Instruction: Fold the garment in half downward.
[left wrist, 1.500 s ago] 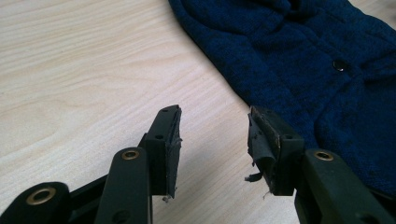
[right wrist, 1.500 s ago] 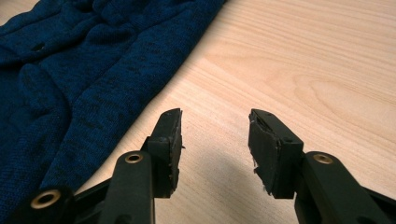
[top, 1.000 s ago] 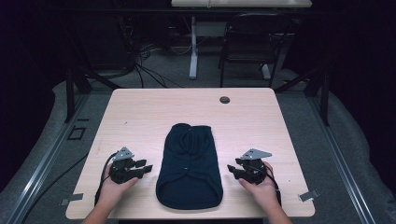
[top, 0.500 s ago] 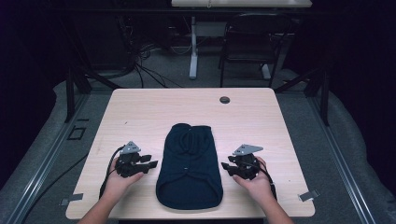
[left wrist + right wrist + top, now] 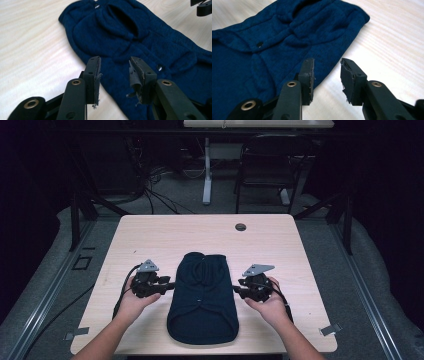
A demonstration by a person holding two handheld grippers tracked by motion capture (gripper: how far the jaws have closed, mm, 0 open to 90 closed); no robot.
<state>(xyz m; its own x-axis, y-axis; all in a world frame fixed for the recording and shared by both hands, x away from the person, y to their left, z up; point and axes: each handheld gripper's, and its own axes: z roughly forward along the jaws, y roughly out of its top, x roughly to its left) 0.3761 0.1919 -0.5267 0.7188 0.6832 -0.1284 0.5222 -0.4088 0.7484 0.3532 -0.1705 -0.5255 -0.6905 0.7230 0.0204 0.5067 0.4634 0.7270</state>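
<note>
Pale wood table (image 5: 150, 235) under dim light, dark floor around. Left of centre: left gripper (image 5: 167, 284), jaws parted and empty, aimed at garment edge. Centre frame: navy garment (image 5: 202, 296), folded lengthwise, flat. Right of centre: right gripper (image 5: 238, 290), jaws apart, empty, mirroring. Probably flanking both long edges to pinch and fold together.

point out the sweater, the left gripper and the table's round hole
sweater (image 5: 202, 305), high view, middle of its body
left gripper (image 5: 169, 285), high view, between its fingertips
hole (image 5: 240, 227), high view, its centre near the table's far edge
</note>
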